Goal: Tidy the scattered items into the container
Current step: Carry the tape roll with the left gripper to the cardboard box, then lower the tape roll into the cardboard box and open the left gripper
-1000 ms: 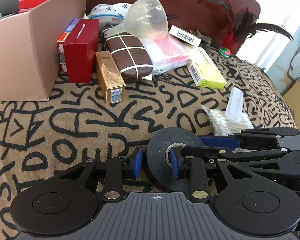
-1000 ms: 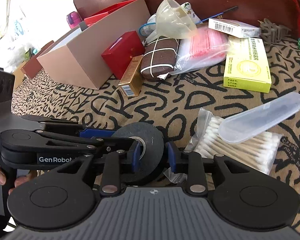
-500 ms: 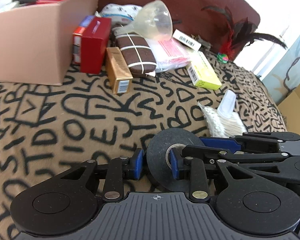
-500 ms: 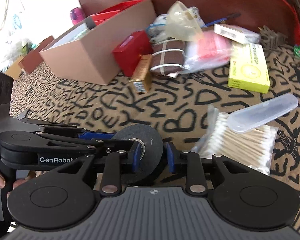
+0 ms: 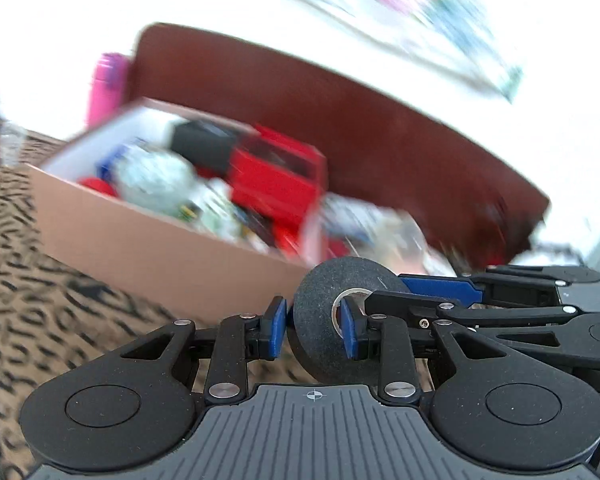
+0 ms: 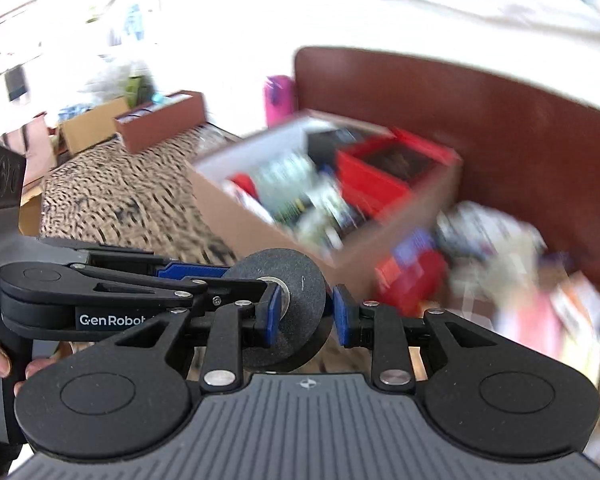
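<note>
A black tape roll (image 5: 332, 320) is held between both grippers, up off the patterned cloth. My left gripper (image 5: 313, 328) is shut on it, one finger through its core. My right gripper (image 6: 305, 314) is shut on the same roll (image 6: 288, 312) from the other side. The cardboard box (image 5: 148, 248), full of red boxes and packets, lies ahead and slightly left; it also shows in the right wrist view (image 6: 252, 216). Both views are motion-blurred.
Scattered items (image 6: 520, 280) lie blurred to the right of the box. A brown headboard (image 5: 380, 140) runs behind. A pink bottle (image 5: 106, 88) stands at the back left. More boxes (image 6: 156, 120) sit far left.
Both grippers have lifted the tape roll and swung left and up toward the box. The box's open top now shows. The cotton swabs and yellow box have left view.
</note>
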Demonstrator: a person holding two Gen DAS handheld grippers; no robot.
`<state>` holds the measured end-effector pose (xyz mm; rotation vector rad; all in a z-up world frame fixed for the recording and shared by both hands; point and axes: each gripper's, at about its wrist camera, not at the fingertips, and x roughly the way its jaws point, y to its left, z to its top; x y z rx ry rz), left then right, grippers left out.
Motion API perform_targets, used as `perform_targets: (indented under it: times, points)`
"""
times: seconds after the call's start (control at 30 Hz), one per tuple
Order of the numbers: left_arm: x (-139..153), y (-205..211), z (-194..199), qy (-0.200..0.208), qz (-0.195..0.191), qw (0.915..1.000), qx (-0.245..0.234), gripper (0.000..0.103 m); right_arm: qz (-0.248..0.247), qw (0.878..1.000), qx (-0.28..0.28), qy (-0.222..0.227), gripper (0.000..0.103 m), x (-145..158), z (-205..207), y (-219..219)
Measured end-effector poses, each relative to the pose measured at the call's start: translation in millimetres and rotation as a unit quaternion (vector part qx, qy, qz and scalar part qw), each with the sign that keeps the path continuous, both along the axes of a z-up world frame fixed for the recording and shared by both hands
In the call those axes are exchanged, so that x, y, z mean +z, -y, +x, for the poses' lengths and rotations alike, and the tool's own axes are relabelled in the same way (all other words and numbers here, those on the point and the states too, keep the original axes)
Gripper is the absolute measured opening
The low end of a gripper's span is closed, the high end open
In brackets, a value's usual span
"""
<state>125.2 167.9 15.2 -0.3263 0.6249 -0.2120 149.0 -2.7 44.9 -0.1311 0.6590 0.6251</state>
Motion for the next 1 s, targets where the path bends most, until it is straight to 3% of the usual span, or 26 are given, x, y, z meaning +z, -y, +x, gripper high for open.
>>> perform_targets:
  times: [0.2,0.4,0.77,0.93,1.0]
  points:
    - [25.0,-73.6,54.7,0.011,-0.027,0.9980,0.056,0.028,-0.001,0.999,0.041,0.020,0.031,28.7,69.7,-72.4]
    - [33.8,-128.9,124.2,0.005,-0.055,0.9951,0.081,0.030,0.006,0.997,0.060,0.041,0.031,35.4,134.7,-114.1]
    - [6.4,-181.5,228.5,-0.029,-0.082,0.9919,0.092,0.030,0.002,0.998,0.056,0.012,0.031,11.5,246.0,-155.5]
    - [-3.2,-198.3,265.1,-0.024,-0.083,0.9911,0.102,0.028,0.012,0.999,0.052,0.002,0.032,3.9,283.4,-170.3]
    - [-10.7,-204.3,280.0,-0.035,-0.085,0.9908,0.099,0.052,0.008,0.999,0.044,-0.010,0.031,-3.2,298.0,-173.5]
